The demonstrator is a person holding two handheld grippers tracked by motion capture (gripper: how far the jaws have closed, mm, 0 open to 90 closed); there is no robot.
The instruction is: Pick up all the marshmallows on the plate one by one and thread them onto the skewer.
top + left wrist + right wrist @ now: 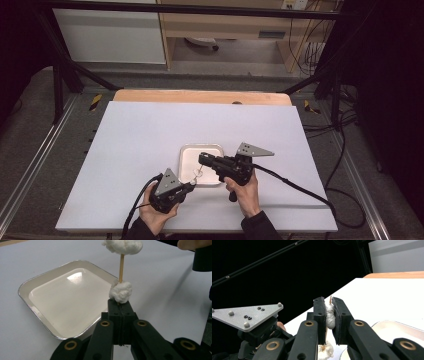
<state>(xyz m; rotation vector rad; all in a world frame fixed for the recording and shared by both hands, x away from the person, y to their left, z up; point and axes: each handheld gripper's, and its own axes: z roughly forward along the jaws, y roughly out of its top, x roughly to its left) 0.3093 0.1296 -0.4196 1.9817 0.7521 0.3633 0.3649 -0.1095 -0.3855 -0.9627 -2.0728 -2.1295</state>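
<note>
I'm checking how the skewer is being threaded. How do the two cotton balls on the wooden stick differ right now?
The upper cotton ball sits at the far end of the wooden stick, squeezed between the right gripper fingers; the lower cotton ball is free, resting just above the left gripper, which clamps the stick itself. The upper one looks wider and flatter, the lower rounder. Both are white, fluffy and speared on the same stick beside the tray.

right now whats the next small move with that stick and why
Probably slide the right gripper along the wooden stick toward the left gripper, pushing its pinched cotton ball down to the lower cotton ball; a bare gap separates them.
</note>
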